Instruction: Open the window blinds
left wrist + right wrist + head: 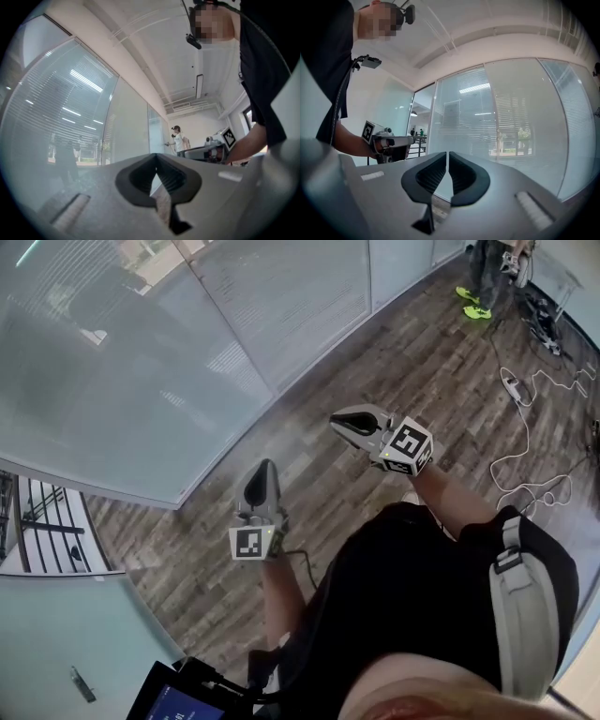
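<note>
- Looking down in the head view, the left hand-held gripper [263, 471] and the right hand-held gripper [339, 419] hang in the air over the wood floor [394, 362]. Both point toward the glass wall [141, 390] that runs along the floor's far edge, and neither touches it. The window blinds [227, 358] show only faintly, as pale slats behind that glass.
- In the left gripper view, this hand-held gripper is clenched, tips meeting, with nothing between the jaws. The blinds hang behind the frosted pane well ahead, lowered over the full height that shows, slats level.
- In the right gripper view, the jaws stand a thin slit apart and are released, with nothing in the slit. The blinds cover the panes ahead, and greenery shows dimly through the slats.
- As a judgement, the task is not yet started. The blinds are still down, no gripper is on them, and whatever works them is not in sight. Finding and gripping that control, then working it, all remains to be done.
</note>
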Available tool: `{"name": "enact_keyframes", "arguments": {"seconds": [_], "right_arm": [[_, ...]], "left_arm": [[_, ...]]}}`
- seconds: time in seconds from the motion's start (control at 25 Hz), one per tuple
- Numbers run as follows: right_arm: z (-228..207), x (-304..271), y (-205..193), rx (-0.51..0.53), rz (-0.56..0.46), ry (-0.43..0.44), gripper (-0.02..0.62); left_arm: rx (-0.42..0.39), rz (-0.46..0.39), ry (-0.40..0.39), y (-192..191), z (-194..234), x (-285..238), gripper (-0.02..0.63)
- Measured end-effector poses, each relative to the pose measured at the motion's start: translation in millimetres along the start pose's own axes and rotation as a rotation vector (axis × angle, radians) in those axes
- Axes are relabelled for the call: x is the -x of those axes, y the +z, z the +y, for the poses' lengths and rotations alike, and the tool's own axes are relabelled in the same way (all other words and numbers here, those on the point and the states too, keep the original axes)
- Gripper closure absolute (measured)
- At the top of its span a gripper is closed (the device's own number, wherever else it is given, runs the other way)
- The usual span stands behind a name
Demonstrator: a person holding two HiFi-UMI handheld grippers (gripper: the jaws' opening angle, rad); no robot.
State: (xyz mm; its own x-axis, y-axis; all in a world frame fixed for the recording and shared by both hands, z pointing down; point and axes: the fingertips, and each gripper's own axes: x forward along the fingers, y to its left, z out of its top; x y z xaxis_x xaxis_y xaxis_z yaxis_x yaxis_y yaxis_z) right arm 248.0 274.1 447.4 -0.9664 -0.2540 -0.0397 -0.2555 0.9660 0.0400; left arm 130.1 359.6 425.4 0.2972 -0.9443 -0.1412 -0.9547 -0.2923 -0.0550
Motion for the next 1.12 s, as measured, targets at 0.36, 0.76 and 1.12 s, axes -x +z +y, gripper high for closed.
{"name": "enact_keyframes", "arguments": {"seconds": [0.36,0.76,1.12], "right_arm": [[18.6,-2.7,-4.2,0.005,0.031,0.062,0.572],[-17.2,-17.3,-13.3,-0.052,0.018,0.072,0.572],[-70.3,-54.8,-20.6,-0.030,0.036,0.113,0.572]], "left_arm": [[-0.005,0.019,-0.046,-11.1,-9.3,-11.0,0.603],[-0.014,0.045,-0.042,-17.4,6.5,-40.8,0.603],[0.054,0.056,0.044,-28.0,46.2,-85.7,0.603]]}}
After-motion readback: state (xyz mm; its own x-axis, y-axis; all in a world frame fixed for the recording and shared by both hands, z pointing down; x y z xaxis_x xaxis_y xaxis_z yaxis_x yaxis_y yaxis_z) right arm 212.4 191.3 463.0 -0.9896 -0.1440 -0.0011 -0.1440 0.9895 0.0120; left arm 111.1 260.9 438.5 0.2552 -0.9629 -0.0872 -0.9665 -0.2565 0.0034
